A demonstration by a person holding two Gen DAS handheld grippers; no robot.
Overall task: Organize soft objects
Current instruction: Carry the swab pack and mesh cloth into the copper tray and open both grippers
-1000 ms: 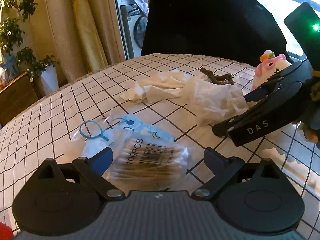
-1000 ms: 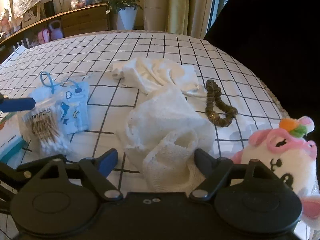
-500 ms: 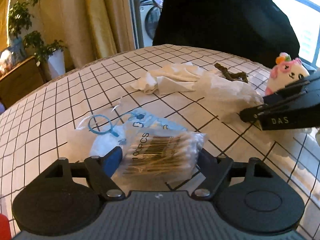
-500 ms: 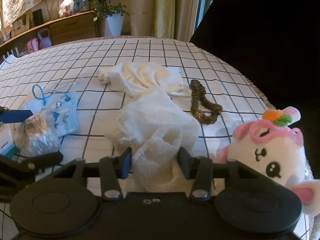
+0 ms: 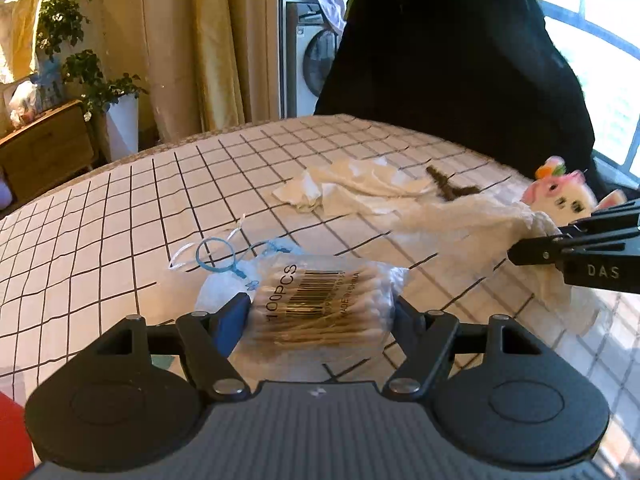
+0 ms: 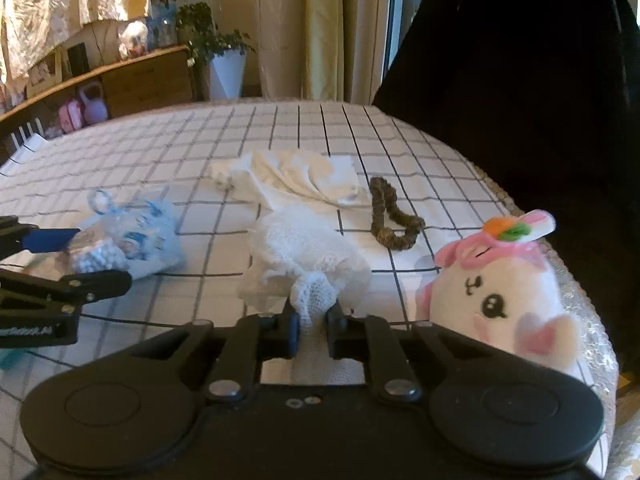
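Observation:
My left gripper (image 5: pixel 318 316) is closing on a clear bag of cotton swabs (image 5: pixel 316 292), and both pads touch its sides. The bag sits over a blue patterned pouch (image 6: pixel 148 232). In the right wrist view the left gripper (image 6: pixel 100 258) shows at the left edge with the bag between its fingers. My right gripper (image 6: pixel 314 320) is closing on a bunched end of the white gauze cloth (image 6: pixel 308 248), which is pinched between the pads. The rest of that cloth trails on the checked tablecloth (image 6: pixel 160 152).
A cream cloth (image 6: pixel 296 176) lies crumpled behind the gauze. A brown scrunchie (image 6: pixel 388 220) lies to its right. A pink-and-white plush toy (image 6: pixel 500 292) sits at the table's right edge. A person in black (image 6: pixel 520 60) stands beyond it. Something red (image 5: pixel 12 432) shows at the lower left.
Both grippers have narrowed from wide open: the left onto the swab bag, the right onto the gauze cloth. Both have risen a little, and the gauze end is drawn up.

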